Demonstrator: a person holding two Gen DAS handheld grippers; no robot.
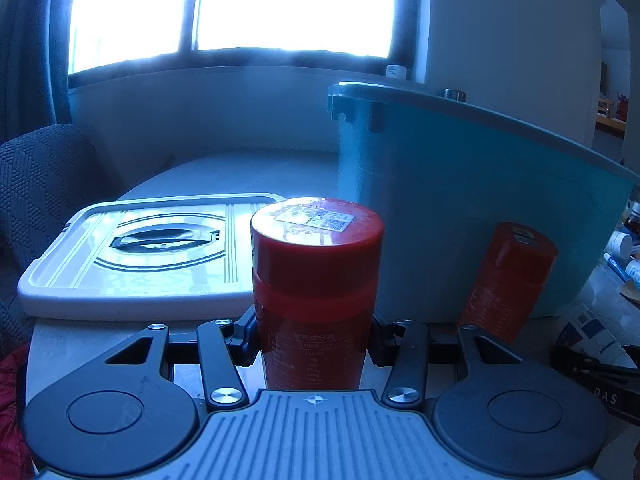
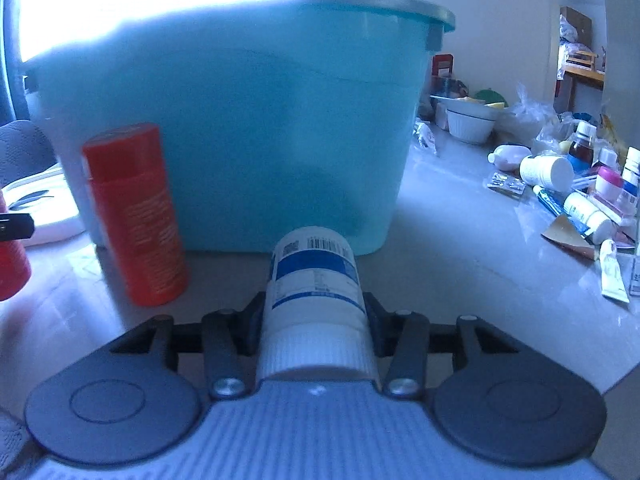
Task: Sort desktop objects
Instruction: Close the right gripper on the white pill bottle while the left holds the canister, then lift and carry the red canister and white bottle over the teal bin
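Left gripper (image 1: 314,344) jaws clamp an upright red canister (image 1: 316,280); right gripper (image 2: 314,320) jaws clamp a white bottle (image 2: 316,300) lying lengthwise, near a teal bin (image 2: 240,120).

A bright window (image 1: 280,4) fills the background beyond the far edge of the counter (image 2: 460,240), with a dark curtain (image 1: 28,40) hanging at its left. A small white jar (image 1: 396,71) stands on the windowsill (image 1: 240,76). A dark chair (image 1: 44,184) with a woven back sits off the counter's left edge, and red fabric (image 1: 10,400) shows by its near left corner. Past the right end, a wooden shelf (image 2: 582,70) carries cluttered items too small to identify.
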